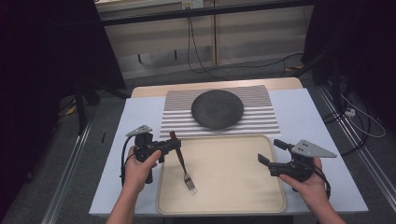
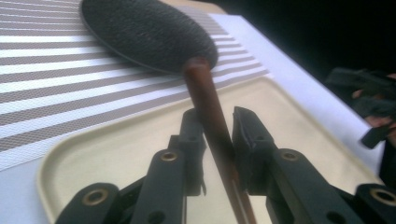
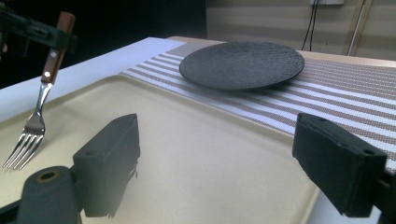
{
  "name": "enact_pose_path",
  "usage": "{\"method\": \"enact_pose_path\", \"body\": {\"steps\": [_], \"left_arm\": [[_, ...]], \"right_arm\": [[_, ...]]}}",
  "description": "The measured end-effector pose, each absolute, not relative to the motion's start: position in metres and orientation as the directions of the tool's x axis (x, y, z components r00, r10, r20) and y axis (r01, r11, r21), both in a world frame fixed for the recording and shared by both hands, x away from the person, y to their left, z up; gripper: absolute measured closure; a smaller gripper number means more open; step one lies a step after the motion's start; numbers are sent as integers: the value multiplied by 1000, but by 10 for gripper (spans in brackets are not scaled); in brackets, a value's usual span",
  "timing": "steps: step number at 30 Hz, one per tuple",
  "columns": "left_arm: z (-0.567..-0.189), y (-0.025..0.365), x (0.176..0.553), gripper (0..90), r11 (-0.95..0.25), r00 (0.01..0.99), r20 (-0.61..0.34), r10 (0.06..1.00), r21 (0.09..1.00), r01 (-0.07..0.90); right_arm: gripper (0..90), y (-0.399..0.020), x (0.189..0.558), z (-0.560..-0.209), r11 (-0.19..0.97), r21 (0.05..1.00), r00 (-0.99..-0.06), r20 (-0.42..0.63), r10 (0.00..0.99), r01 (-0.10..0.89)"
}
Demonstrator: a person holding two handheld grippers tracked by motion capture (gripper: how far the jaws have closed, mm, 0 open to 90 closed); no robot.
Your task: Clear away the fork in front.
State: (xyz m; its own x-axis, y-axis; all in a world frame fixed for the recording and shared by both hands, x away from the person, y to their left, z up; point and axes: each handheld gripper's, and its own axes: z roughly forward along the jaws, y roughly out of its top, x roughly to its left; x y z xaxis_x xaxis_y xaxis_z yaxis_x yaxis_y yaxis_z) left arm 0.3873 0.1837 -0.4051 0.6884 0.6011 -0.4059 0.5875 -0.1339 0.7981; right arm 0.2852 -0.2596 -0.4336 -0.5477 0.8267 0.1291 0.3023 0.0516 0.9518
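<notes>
A fork (image 1: pixel 182 163) with a reddish-brown wooden handle (image 2: pixel 210 107) and steel tines slants down over the left part of the beige tray (image 1: pixel 233 177). Its tines are at or just above the tray floor. My left gripper (image 1: pixel 176 144) is shut on the top of the handle, with a jaw on either side of it in the left gripper view. In the right gripper view the fork (image 3: pixel 44 93) hangs at the far left. My right gripper (image 1: pixel 267 150) is open with nothing between its jaws, over the tray's right edge and pointing left across it.
A dark round plate (image 1: pixel 217 108) lies on a striped placemat (image 1: pixel 261 121) just beyond the tray. A pale blue-white cloth (image 1: pixel 140 116) covers the table. Cables run across the floor behind and to the right.
</notes>
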Motion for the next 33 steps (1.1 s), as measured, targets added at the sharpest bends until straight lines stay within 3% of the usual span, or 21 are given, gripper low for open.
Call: {"method": "enact_pose_path", "body": {"steps": [11, 33], "left_arm": [[-422, 180, 392, 668, -204, 692, -350, 631, 786, 583], [-442, 187, 392, 639, -249, 685, -326, 651, 761, 599]], "right_arm": [[148, -269, 285, -437, 29, 950, -524, 146, 839, 311], [148, -273, 284, -438, 30, 949, -519, 144, 843, 313]]}}
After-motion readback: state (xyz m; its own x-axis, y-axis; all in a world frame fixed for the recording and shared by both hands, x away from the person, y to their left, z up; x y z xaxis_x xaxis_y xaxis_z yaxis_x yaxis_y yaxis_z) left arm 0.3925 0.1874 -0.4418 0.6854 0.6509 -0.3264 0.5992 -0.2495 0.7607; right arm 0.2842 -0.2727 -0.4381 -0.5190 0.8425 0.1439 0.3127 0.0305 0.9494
